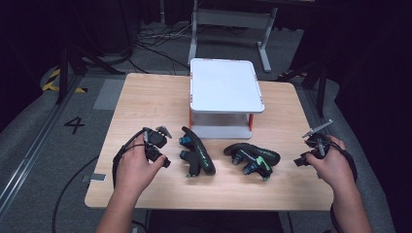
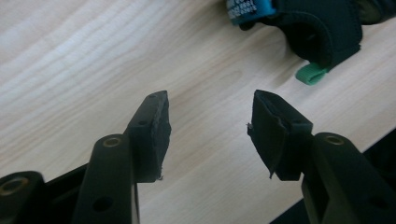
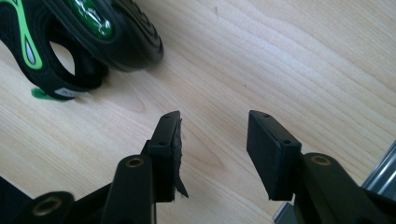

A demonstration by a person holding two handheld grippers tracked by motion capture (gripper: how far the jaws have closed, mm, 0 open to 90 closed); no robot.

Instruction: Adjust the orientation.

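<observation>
Pale matt wood-grain table (image 1: 145, 97), smooth white tray (image 1: 226, 85) top, black cloth sandals (image 1: 197, 158) with glossy green trim, matt black plastic jaws with rough, frayed rubbery pads (image 2: 161, 135)

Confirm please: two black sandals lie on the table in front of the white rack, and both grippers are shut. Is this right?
Not quite. The left gripper and the right gripper are open, jaws apart over bare table, as each gripper view shows. The two sandals do lie before the rack.

I can read a black "4" (image 1: 74, 124) on the grey floor (image 1: 34, 131) left of my desk. The blue label (image 2: 247, 9) on one sandal carries white print too blurred to read.
</observation>
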